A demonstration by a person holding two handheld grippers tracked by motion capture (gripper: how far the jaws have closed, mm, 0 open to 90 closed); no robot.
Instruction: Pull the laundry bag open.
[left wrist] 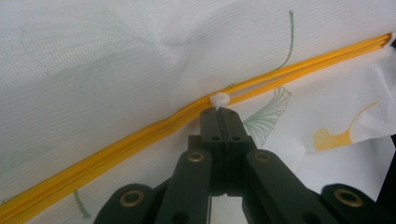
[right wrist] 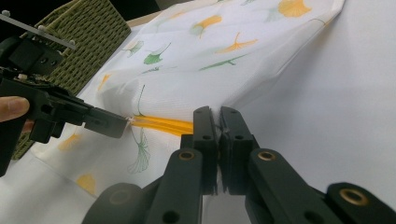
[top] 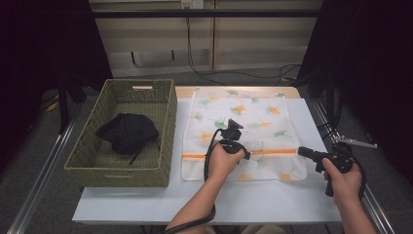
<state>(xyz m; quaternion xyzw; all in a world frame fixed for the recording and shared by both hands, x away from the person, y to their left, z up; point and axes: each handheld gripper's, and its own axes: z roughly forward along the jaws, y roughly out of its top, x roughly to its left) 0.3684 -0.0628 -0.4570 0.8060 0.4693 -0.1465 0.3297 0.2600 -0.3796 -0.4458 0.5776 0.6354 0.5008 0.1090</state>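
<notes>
One white mesh laundry bag (top: 243, 131) printed with ginkgo leaves, flat on one white table (top: 195, 200), just beside one woven green basket (top: 165, 146). One black garment (top: 127, 132) bundled inside that basket. One orange zipper (top: 277, 152) running across the bag's near part. Two grippers, both at the zipper line. Left gripper (left wrist: 219, 109) over the bag's middle, jaws pressed together on the small white zipper pull (left wrist: 219, 99), seen close in the left gripper view, too small to tell in the high view. Right gripper (right wrist: 218, 122) at the bag's right edge, jaws pinched on the bag fabric at the zipper's end, shown in the right gripper view, with the left gripper farther along the zipper.
</notes>
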